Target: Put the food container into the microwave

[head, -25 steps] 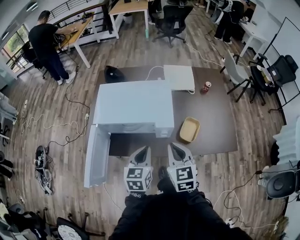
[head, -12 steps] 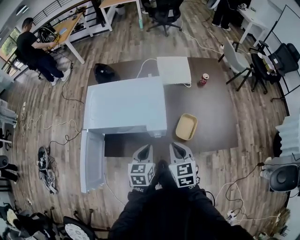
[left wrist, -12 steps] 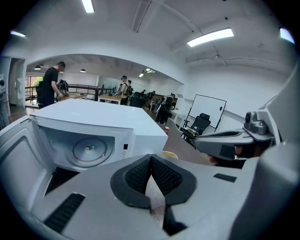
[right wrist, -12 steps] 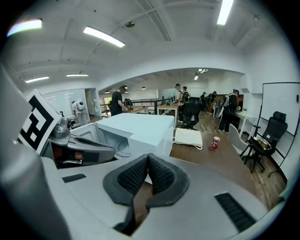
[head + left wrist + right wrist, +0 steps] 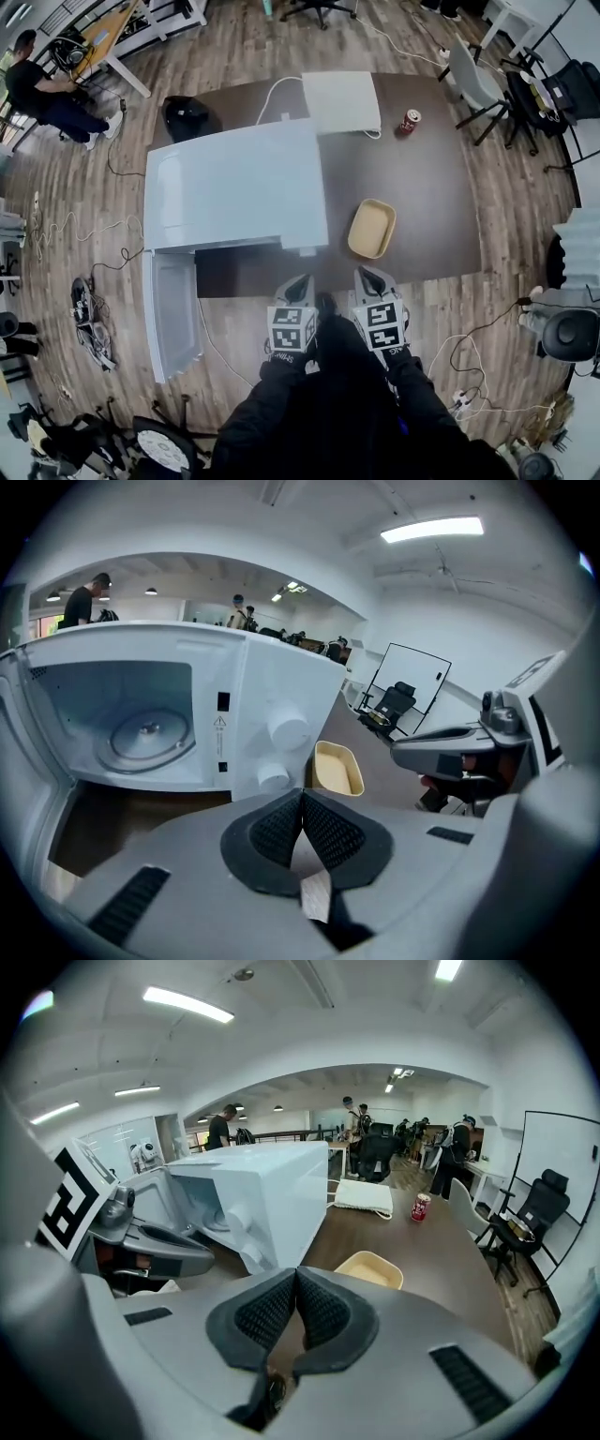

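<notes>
Approach stage: two grippers, left gripper (image 5: 298, 285) and right gripper (image 5: 371, 279), both closed on nothing, wait at the bench (image 5: 427, 197) edge; the one food container (image 5: 372, 228) lies just right of the one microwave (image 5: 234, 183), door (image 5: 173, 314) open; a jaw should probably open wide, then pinch the rim level.

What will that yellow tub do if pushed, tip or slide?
Probably slide, not tip: the tub looks wide, shallow and flat on the smooth table. It looks empty and thin-walled, so likely light and a bit bendy when squeezed.
</notes>
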The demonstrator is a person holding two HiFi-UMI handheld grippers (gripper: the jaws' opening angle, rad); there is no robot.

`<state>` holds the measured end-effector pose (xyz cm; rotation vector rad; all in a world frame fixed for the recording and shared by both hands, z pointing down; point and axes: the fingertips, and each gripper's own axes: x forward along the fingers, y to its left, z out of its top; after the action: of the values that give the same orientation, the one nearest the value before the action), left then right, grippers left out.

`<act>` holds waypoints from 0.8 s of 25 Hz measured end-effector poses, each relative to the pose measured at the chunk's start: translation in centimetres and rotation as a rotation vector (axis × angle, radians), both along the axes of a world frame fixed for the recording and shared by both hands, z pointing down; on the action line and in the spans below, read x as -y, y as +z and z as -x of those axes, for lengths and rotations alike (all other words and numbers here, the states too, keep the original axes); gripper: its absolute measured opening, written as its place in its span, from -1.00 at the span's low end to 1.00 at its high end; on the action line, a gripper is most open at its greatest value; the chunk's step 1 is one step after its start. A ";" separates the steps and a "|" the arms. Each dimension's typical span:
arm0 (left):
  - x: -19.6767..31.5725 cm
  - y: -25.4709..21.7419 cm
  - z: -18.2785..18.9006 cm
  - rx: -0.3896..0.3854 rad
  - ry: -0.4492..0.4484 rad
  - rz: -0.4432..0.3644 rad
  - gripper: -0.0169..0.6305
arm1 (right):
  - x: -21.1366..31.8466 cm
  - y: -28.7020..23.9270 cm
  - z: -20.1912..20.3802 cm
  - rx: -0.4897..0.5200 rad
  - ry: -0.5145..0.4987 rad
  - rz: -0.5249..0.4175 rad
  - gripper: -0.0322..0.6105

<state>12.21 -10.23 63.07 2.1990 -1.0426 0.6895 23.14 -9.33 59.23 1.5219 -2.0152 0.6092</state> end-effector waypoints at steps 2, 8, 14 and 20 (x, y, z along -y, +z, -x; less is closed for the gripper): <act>0.0 1.4 -0.4 0.006 0.007 0.024 -0.84 | 0.3 1.5 -0.6 -0.005 -0.002 0.024 -0.83; 0.9 4.9 -1.7 0.029 0.031 0.087 -0.84 | 1.7 6.4 -1.8 -0.034 -0.040 0.108 -0.83; 0.8 7.8 -2.0 0.053 0.056 0.144 -0.84 | 2.5 10.7 -3.1 -0.065 -0.076 0.180 -0.82; 0.8 9.2 -1.8 0.064 0.055 0.167 -0.84 | 3.5 13.1 -3.1 -0.087 -0.136 0.230 -0.80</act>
<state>13.99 -11.08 72.23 2.0799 -0.9241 0.8451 26.25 -12.82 72.36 1.2456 -1.8925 0.6813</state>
